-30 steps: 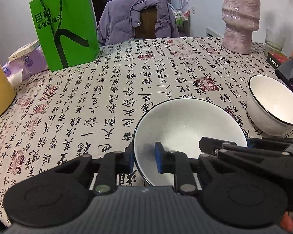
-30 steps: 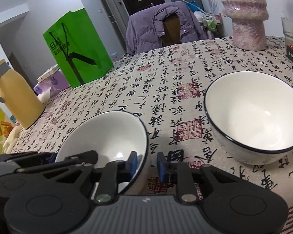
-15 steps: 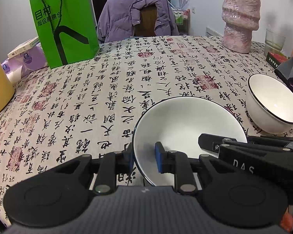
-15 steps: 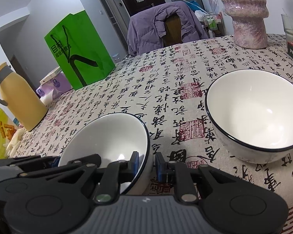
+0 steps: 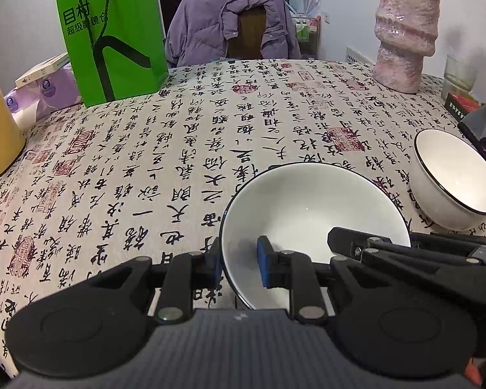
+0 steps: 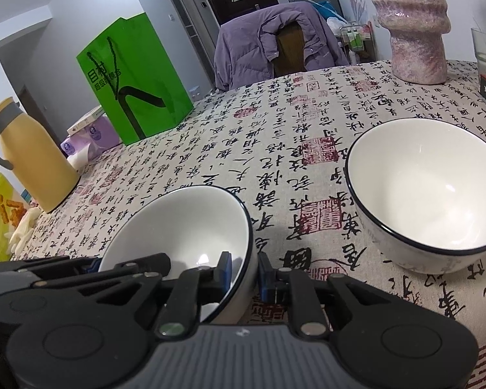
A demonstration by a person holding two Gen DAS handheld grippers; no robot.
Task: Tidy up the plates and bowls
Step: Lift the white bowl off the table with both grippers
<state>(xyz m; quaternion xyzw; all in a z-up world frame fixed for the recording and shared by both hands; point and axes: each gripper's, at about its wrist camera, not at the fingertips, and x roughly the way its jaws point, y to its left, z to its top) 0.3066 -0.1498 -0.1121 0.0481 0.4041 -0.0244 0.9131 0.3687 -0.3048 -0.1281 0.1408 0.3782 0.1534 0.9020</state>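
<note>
The near bowl [image 5: 311, 207], tilted on the calligraphy tablecloth [image 5: 178, 149] beside a second bowl [image 6: 424, 194], is pinched at opposite rims by the down-angled left gripper [image 5: 239, 265] and right gripper [image 6: 244, 274]; green bag [image 5: 110, 32] reads 目村.

White bowls [image 5: 311, 207] rimmed black — cream bench [image 5: 178, 149] cloth with black calligraphy, red seals — green bag [image 5: 113, 32].
</note>
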